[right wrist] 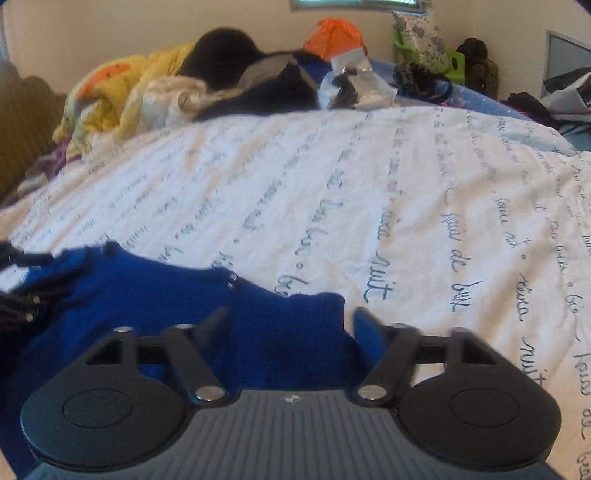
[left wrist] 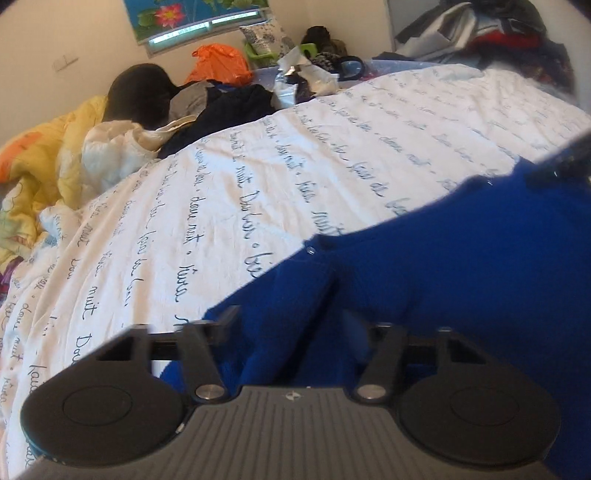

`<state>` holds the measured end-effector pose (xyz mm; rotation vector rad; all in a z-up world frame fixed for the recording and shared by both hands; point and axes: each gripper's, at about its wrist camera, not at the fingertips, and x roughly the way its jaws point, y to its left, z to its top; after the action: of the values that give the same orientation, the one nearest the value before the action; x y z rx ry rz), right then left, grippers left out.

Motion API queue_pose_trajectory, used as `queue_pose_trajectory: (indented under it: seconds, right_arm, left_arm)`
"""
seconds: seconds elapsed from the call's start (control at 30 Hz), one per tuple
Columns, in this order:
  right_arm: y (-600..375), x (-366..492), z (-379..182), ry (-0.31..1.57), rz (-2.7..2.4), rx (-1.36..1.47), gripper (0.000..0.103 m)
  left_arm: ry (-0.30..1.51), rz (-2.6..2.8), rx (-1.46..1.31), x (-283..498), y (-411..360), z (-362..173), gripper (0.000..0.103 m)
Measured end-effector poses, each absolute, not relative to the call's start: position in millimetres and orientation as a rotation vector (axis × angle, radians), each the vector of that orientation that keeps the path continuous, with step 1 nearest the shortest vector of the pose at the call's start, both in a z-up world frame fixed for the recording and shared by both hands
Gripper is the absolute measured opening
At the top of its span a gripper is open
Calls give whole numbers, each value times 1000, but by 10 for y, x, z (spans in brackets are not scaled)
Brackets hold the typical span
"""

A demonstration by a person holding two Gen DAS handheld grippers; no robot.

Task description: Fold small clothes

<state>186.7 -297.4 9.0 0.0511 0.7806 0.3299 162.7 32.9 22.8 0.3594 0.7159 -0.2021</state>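
Note:
A small royal-blue knit garment (left wrist: 461, 266) with snap buttons lies on the white bedspread (left wrist: 258, 177) printed with script. In the left wrist view my left gripper (left wrist: 295, 325) stands open over the garment's left edge, with bunched blue cloth between the spread fingers. In the right wrist view the same garment (right wrist: 177, 295) fills the lower left, and my right gripper (right wrist: 288, 321) is open over its right corner. The other gripper's dark body shows at the left edge (right wrist: 18, 295) and at the right edge of the left wrist view (left wrist: 569, 158).
The bedspread (right wrist: 369, 184) stretches ahead. At the bed's head lie a yellow quilt (left wrist: 44, 155), a black cushion (left wrist: 140, 92), dark clothes (left wrist: 229, 107), an orange bag (left wrist: 218, 62) and foil packets (left wrist: 303, 77). A clothes heap (left wrist: 498, 33) stands at the far right.

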Motion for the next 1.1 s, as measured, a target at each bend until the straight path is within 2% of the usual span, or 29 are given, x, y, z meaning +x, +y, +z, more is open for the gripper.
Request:
queue_pose_trajectory:
  seconds: [0.03, 0.1, 0.23, 0.27, 0.33, 0.4, 0.47, 0.5, 0.6, 0.67, 0.77, 0.8, 0.83, 0.93, 1.03, 1.07, 1.1]
  right_arm:
    - [-2968, 1900, 38, 804, 339, 69, 6]
    - [-3029, 1848, 69, 762, 360, 95, 5]
    - [-3152, 1734, 266, 671, 343, 129, 5]
    - [-3149, 1777, 225, 683, 324, 112, 5]
    - [-3111, 1887, 42, 756, 317, 116, 6]
    - [-3092, 1830, 20, 711, 300, 133, 12]
    - [-3117, 1725, 157, 688, 247, 127, 28]
    - [-3150, 1632, 242, 651, 239, 145, 38]
    - [-3129, 1372, 469, 551, 335, 256, 39]
    - [-2918, 1410, 447, 609, 392, 265, 40]
    - [-2579, 1586, 196, 692, 341, 91, 40]
    - [-2542, 1630, 62, 711, 267, 12, 41]
    - [-2602, 1602, -46, 665, 248, -22, 42]
    - [-2937, 1511, -115, 628, 284, 128, 43]
    - [-2820, 1481, -65, 640, 252, 27, 44]
    - [-2762, 1426, 1, 654, 210, 13, 44]
    - [-2711, 1337, 84, 663, 182, 13, 46]
  left_arm:
    - [731, -173, 325, 1694, 388, 246, 15]
    - [712, -130, 219, 1754, 566, 366, 13]
    - [709, -109, 177, 1850, 691, 430, 13]
    - [717, -84, 208, 1881, 659, 362, 10]
    - [740, -49, 259, 1928, 630, 217, 11]
    - [716, -35, 229, 1875, 672, 252, 27]
    - [681, -15, 171, 1721, 764, 393, 76]
    - [632, -6, 135, 1606, 809, 478, 80]
    - [585, -62, 79, 1392, 732, 641, 81]
    - [622, -125, 76, 1394, 497, 595, 81]
    - [728, -152, 153, 1539, 234, 280, 83]
    - [762, -119, 169, 1602, 253, 168, 88]
    - [732, -111, 131, 1606, 381, 107, 103]
    - [751, -86, 51, 1663, 717, 57, 103]
    - [758, -53, 86, 1629, 698, 127, 103]
    - [750, -34, 109, 1537, 657, 188, 94]
    - [728, -42, 132, 1406, 599, 257, 92]
